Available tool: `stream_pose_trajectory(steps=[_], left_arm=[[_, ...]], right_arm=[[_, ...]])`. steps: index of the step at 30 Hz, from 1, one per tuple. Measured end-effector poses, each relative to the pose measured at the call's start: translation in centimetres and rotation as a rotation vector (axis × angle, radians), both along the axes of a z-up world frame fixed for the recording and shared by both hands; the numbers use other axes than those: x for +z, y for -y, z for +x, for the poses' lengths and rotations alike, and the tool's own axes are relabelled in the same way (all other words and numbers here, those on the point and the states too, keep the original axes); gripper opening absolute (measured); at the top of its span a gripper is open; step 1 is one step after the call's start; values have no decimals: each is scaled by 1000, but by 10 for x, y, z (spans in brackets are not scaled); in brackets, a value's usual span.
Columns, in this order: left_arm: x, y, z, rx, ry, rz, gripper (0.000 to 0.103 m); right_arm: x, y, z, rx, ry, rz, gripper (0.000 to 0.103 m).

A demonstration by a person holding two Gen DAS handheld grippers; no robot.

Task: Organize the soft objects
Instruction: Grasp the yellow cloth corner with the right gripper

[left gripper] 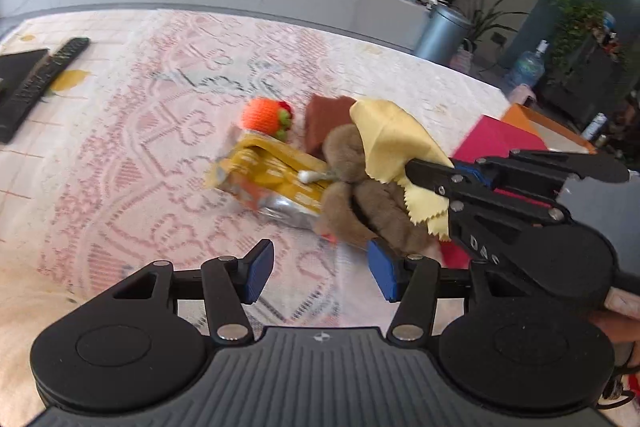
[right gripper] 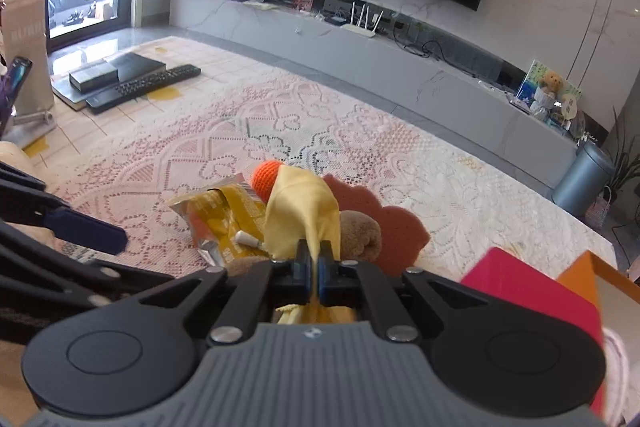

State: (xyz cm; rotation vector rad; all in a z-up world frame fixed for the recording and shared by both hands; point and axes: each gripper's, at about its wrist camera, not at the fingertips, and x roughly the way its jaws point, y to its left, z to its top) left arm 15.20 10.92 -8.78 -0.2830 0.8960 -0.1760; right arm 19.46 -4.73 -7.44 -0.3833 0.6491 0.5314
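A yellow cloth is pinched in my right gripper, which shows from the side in the left wrist view. The cloth hangs over a brown plush toy. Beside it lie a yellow snack pouch, an orange crocheted fruit and a brown-red sponge. My left gripper is open and empty, just in front of the plush toy; its finger shows at left in the right wrist view.
All lies on a table with a pink lace cloth. A pink box and an orange box stand at the right. A remote and black books lie far left.
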Motion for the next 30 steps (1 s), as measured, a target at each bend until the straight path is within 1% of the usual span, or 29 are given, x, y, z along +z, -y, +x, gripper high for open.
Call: stream_pose_trajectory(steps=[3,7,8,11,13,17,21,23,27,28,29,30], left_arm=[[-6,8,-1,-35,-28,-35,63],[-23,19,2,-52,-78,-86,67],[-27,22,3,-49,-90,-84,68],[-33,35,7,-49,-99,-27,69],[-36,40,10,-52,-101,-7,71],[-44,47,15,-49,-131,-25,72],[-49,61,16,-90,-140,-34,74],[-51,69,16,-106,-137,-33,75],[-52,75,18,-98,-129,-35,79],[-52,75,17,-85,-128,-24,79],[-50,75,16,-65,-122,6,79],[-46,78,13,-44,-109,56,79]], right_arm=[[3,16,-25,-17,-24,7,0],[-4,39,-45,-78,-85,30,1],[-7,44,-48,-94,-104,36,1],[-20,56,-47,-164,-167,53,1],[-28,62,-44,-211,-204,53,1],[-41,69,-39,-272,-231,41,1],[-51,74,-34,-294,-268,48,1],[-54,77,-31,-306,-288,68,1],[-56,87,-28,-344,-320,104,1],[-56,90,-27,-359,-327,119,1],[-56,93,-27,-373,-331,134,1],[-55,96,-26,-382,-334,148,1]])
